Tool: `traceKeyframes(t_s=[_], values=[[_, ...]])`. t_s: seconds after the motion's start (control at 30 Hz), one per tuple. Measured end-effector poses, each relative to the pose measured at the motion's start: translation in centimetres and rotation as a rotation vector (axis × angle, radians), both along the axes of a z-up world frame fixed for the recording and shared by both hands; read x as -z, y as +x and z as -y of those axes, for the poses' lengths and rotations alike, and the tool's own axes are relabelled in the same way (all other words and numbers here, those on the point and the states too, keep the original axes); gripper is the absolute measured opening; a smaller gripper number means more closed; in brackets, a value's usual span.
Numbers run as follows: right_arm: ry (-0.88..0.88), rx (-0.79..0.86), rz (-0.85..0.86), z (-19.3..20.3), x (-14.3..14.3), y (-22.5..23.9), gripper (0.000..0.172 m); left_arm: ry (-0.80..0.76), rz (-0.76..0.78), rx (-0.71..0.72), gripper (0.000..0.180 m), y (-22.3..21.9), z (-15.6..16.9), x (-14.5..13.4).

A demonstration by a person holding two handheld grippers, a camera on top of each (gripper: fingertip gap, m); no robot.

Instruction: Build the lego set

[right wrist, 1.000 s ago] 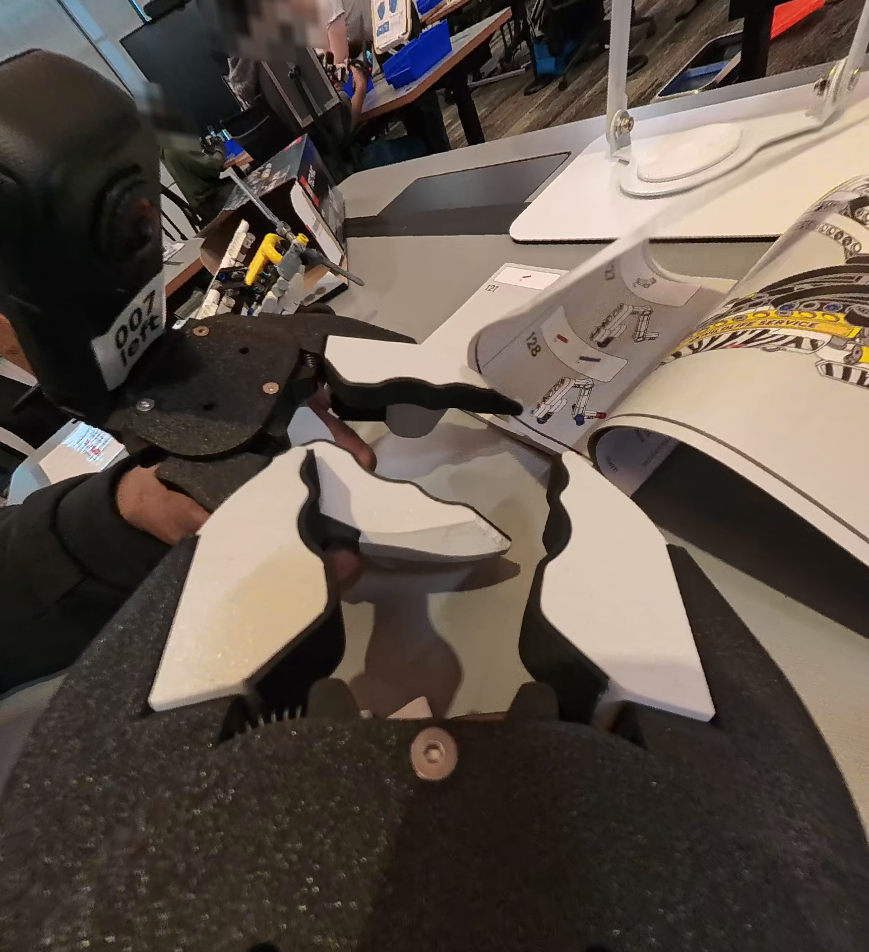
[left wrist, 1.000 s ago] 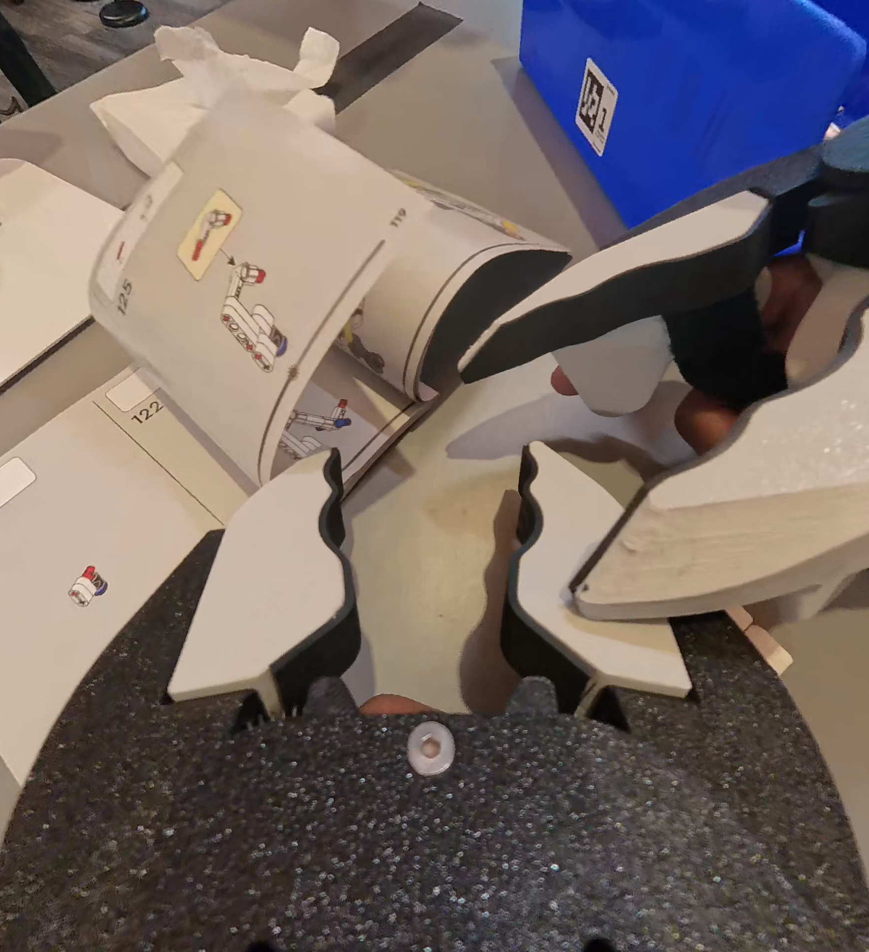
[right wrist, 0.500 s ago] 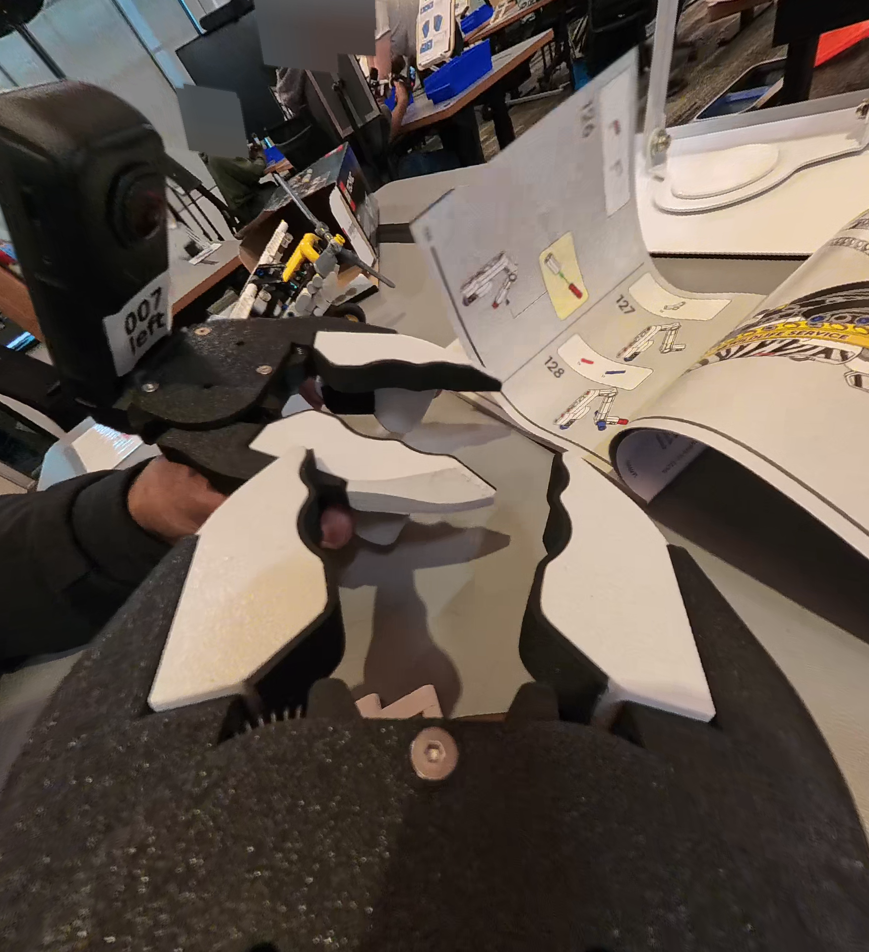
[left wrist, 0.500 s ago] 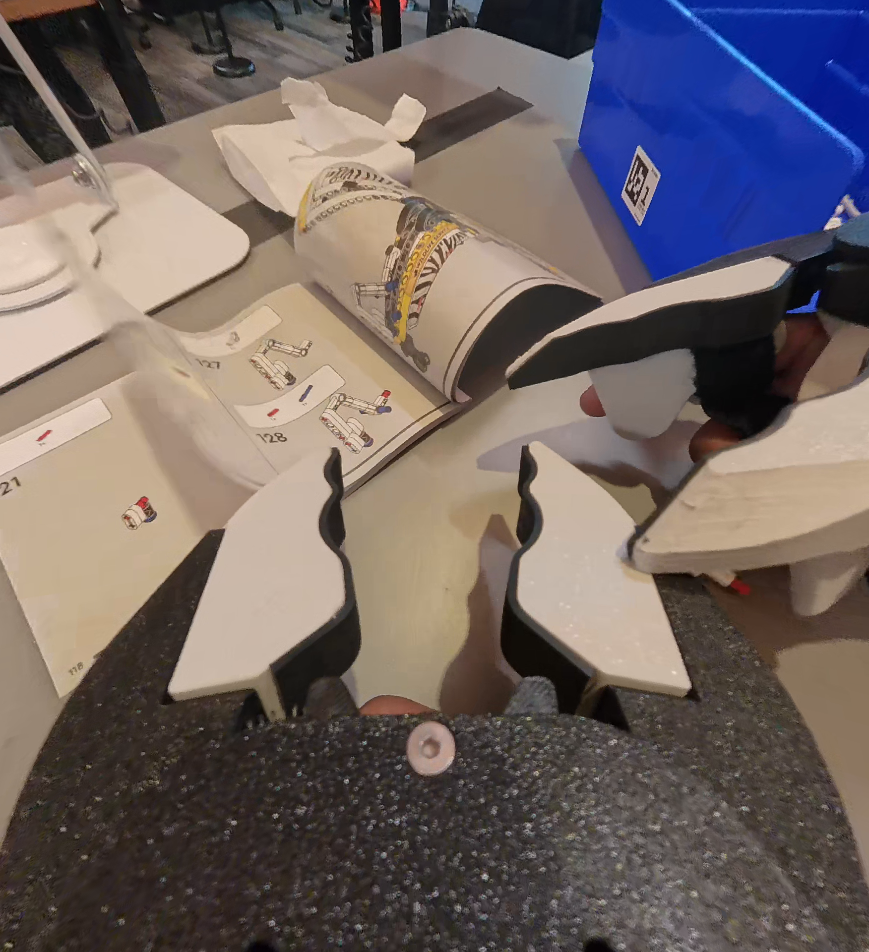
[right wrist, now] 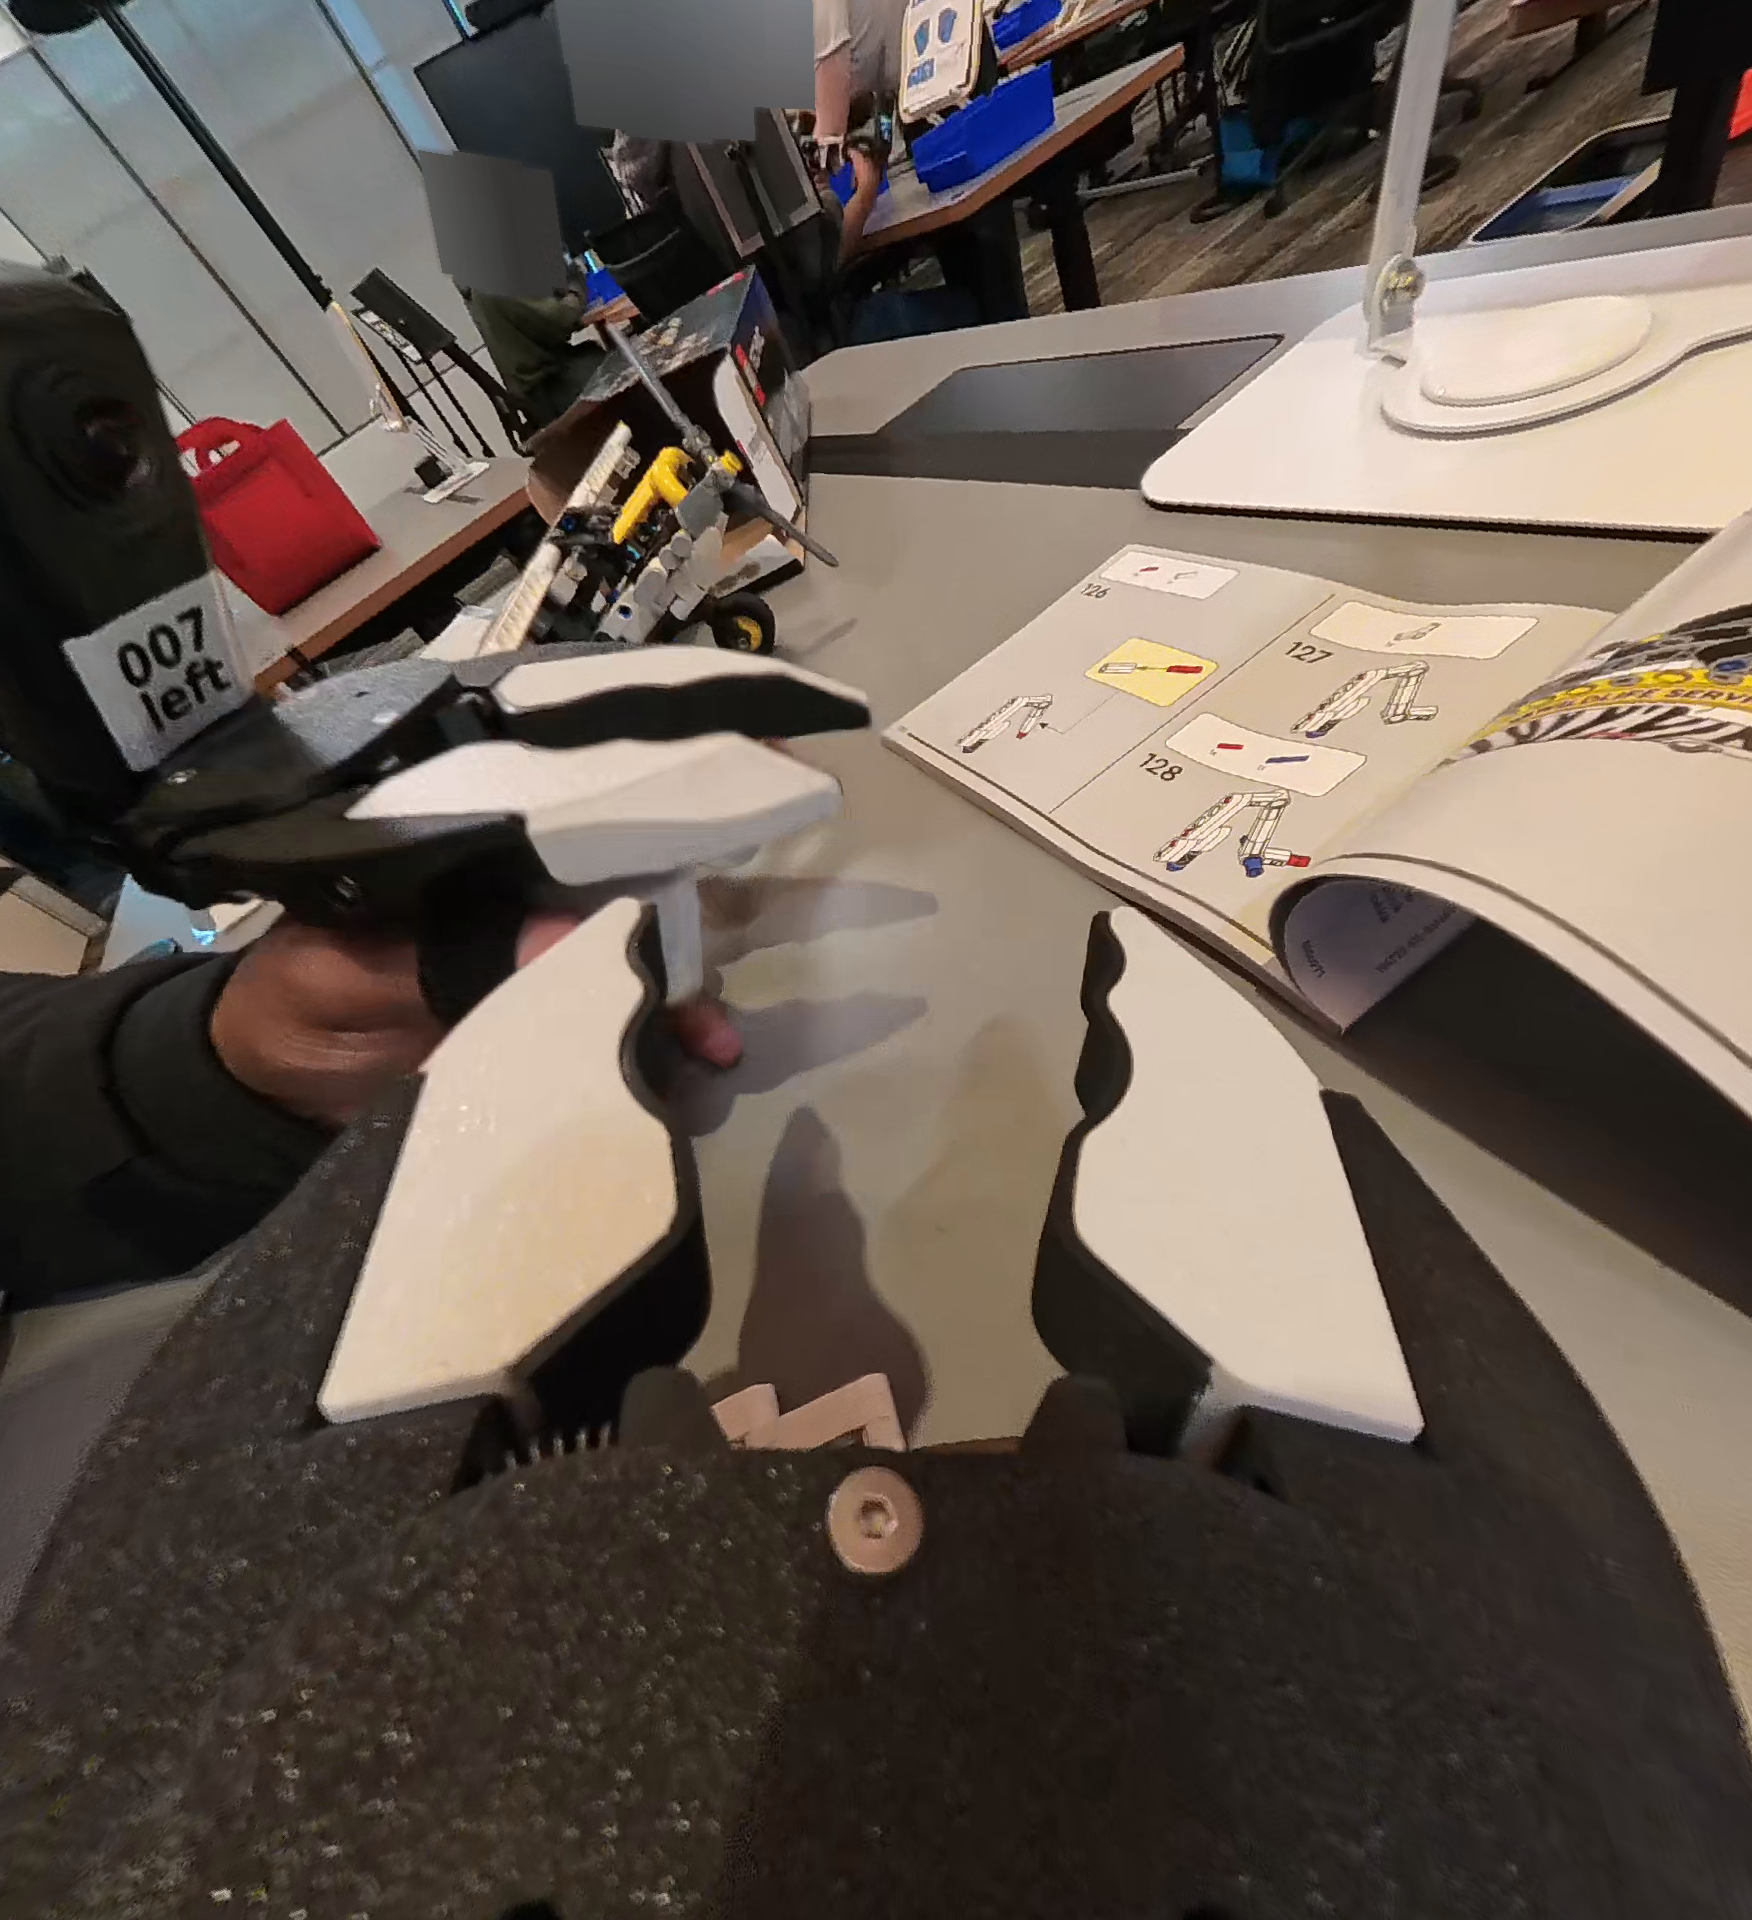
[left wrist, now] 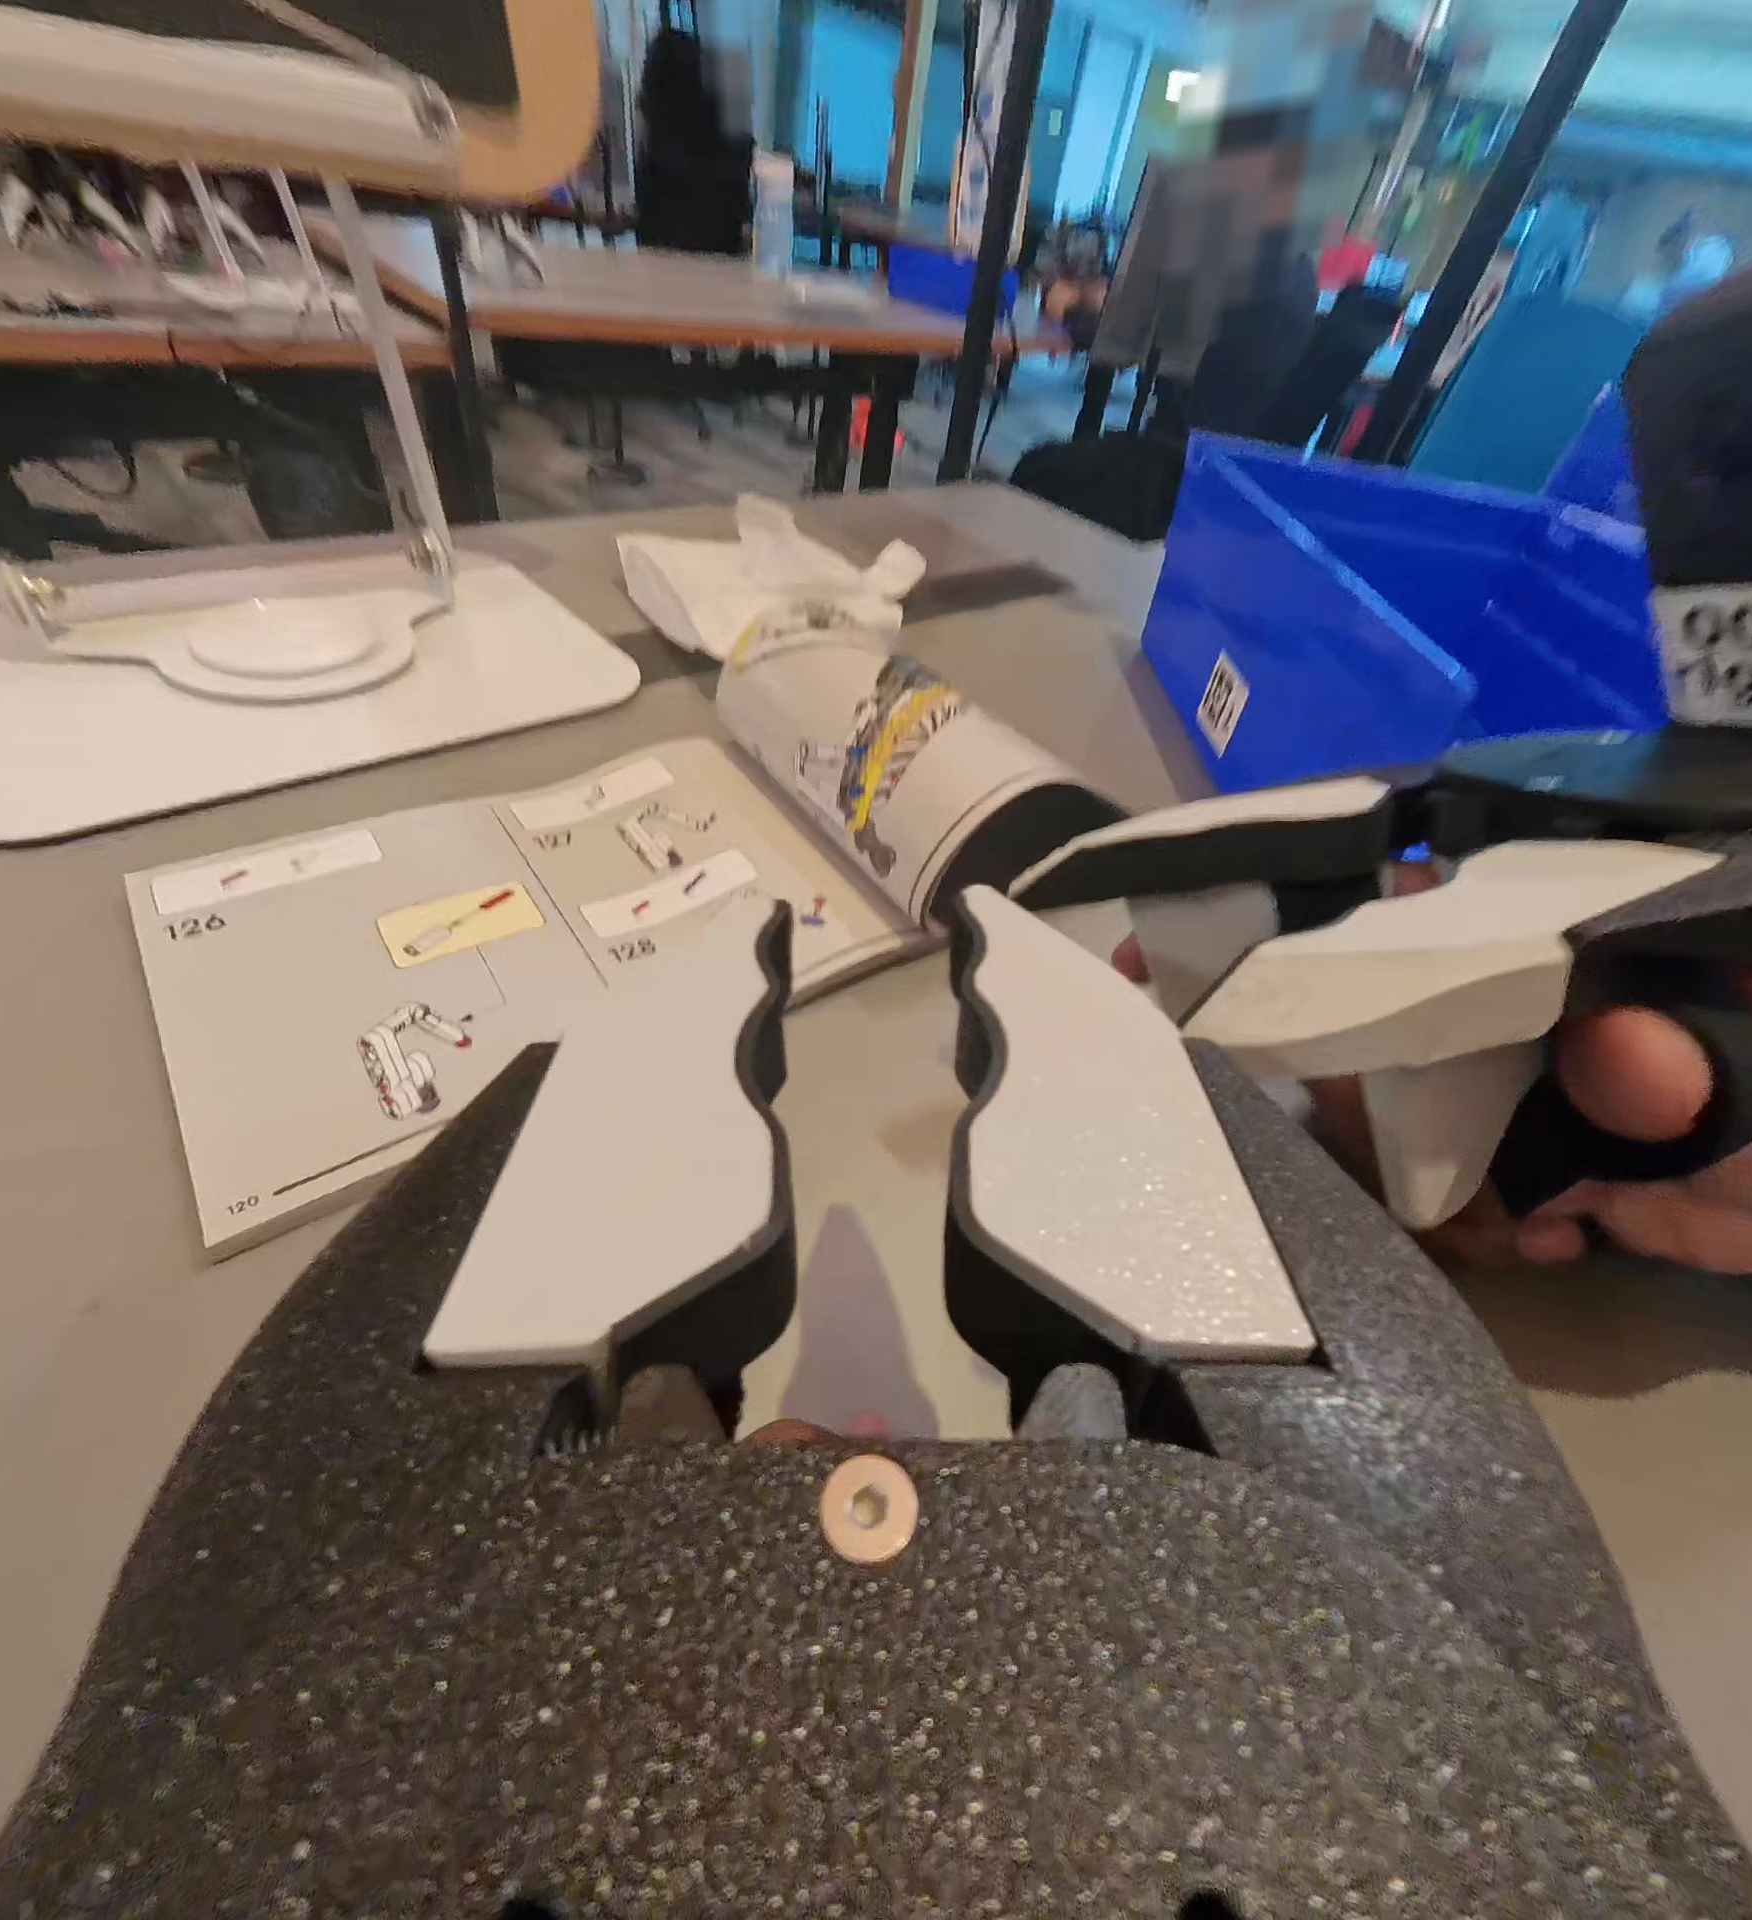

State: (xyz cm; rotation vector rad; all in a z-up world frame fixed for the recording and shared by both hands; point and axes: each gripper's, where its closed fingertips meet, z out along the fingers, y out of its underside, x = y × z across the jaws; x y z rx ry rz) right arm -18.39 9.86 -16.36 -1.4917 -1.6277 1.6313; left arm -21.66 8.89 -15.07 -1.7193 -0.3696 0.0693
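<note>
worktop (right wrist: 955, 582): grey, carries everything you see here.
lamp base (left wrist: 259, 675): white flat plate, far left in your left view, clear stem rising from it.
bin (left wrist: 1298, 644): blue, far right on the worktop, behind your right claw.
booklet (left wrist: 352, 997): lies open and flat in front of your left claw; its right-hand pages curl up into a roll (left wrist: 882, 748) beside the bin. In your right view the roll's edge (right wrist: 1578, 935) sits just right of your right claw.
model (right wrist: 654, 551): white, yellow and grey brick vehicle, far edge of the worktop, well apart from both claws.
tissue (left wrist: 778, 571): crumpled white, behind the roll.
left claw (left wrist: 867, 914): narrow gap between the fingers, nothing in it, tips over the booklet's near edge; whether they touch it, cannot tell.
right claw (right wrist: 872, 935): spread wide, bare worktop between the fingers, holding nothing.
hands: yours grip both handles; left one (right wrist: 321, 1018) with dark sleeve.
</note>
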Motion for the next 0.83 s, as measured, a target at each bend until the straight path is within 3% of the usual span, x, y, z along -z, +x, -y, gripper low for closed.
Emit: traceKeyframes(t_s=[0.1,0.33,0.53,0.67,0.83], values=[[0.026,-0.008,0.002,0.3,0.2,0.0,0.077,0.161,-0.024,0.016,0.002,0.5,0.4,-2.3],[0.032,-0.018,0.012,0.5,0.4,0.0,0.076,0.337,-0.04,0.033,0.0,1.4,1.0,-4.5],[0.04,-0.027,0.018,0.6,0.5,0.1,0.075,0.217,-0.007,0.087,0.0,2.1,0.3,-3.0],[0.043,-0.033,0.021,0.7,0.6,0.1,0.075,0.184,-0.086,0.117,0.001,2.7,0.2,-2.8],[0.042,-0.042,0.029,0.9,0.7,0.1,0.074,0.164,-0.082,0.171,0.011,3.4,-0.3,-2.4]])
